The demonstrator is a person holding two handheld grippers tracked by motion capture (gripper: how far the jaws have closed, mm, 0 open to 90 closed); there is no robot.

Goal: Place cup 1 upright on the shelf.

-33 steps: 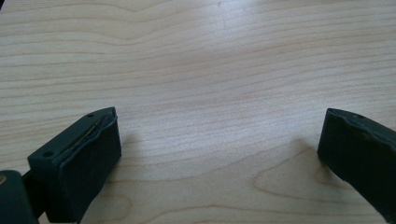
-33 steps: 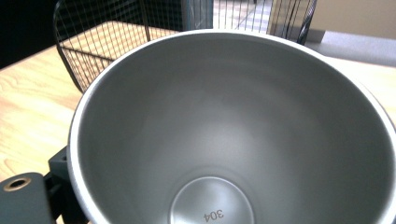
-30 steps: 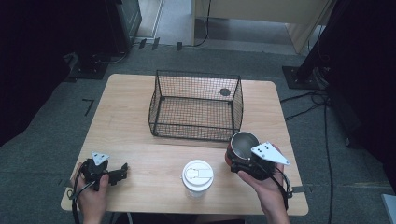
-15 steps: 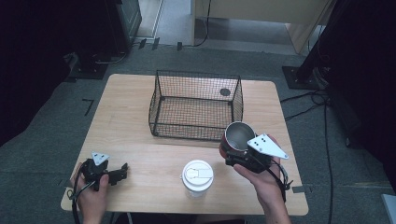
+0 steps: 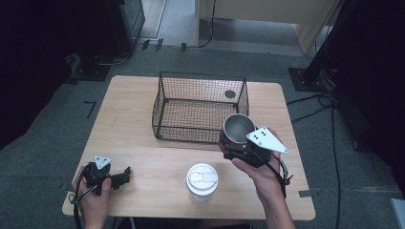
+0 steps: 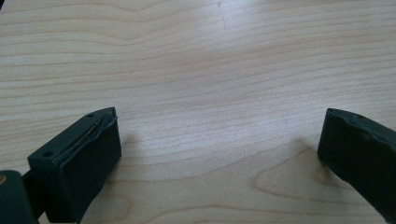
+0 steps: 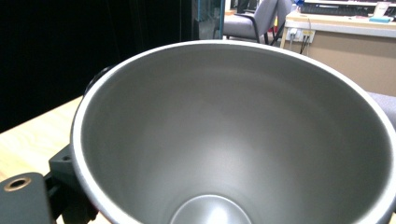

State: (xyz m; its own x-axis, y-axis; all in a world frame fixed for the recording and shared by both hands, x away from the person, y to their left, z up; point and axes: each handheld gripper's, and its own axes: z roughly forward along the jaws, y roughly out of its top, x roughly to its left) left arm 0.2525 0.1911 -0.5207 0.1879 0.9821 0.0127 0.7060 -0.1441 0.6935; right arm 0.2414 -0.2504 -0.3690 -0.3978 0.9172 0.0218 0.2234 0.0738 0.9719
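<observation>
Right gripper (image 5: 235, 149), pinching round steel cup w/ dark outer wall (image 5: 237, 129), has lifted it off the table to the black wire basket's (image 5: 200, 110) near-right corner; drop-in likely next. Left gripper (image 5: 117, 177), spread, idle.

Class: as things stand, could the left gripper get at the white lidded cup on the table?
Probably yes: the left gripper rests open, and only bare table lies between it and the white lidded cup.

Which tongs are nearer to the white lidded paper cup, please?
The right tongs, holding the steel mug just right of the white lidded paper cup; the left tongs rest farther away, toward the table's left edge.
</observation>
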